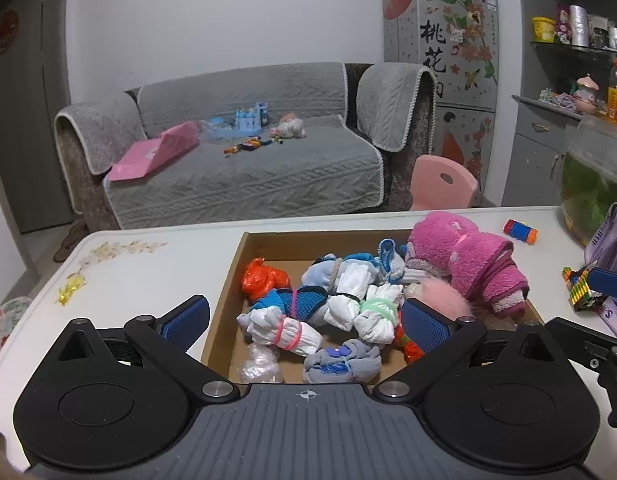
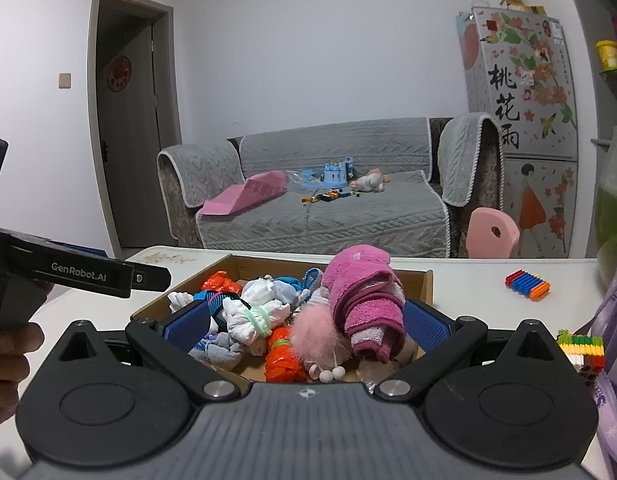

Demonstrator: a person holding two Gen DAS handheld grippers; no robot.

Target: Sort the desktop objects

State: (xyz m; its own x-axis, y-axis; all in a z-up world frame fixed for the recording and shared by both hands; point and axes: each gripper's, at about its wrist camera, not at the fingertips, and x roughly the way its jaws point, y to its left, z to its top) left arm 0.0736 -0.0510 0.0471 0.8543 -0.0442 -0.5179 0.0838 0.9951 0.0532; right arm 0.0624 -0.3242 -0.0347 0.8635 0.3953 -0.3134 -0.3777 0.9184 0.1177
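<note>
Cardboard box [image 1: 228, 280] on table [image 1: 148, 280] is holding most bundles and the pink towel roll [image 1: 464, 260]. Block toys [image 1: 519, 231] are lying outside. I am hovering left gripper [image 1: 306, 320] and right gripper [image 2: 306, 322], both spread wide, empty.

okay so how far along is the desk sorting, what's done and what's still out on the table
Done: the brown cardboard box already holds tied sock bundles, a rolled magenta towel and a fluffy pink pompom. In hand: nothing; the left gripper and right gripper are open. Left: two multicoloured block bars and a purple lanyard on the white table.
</note>
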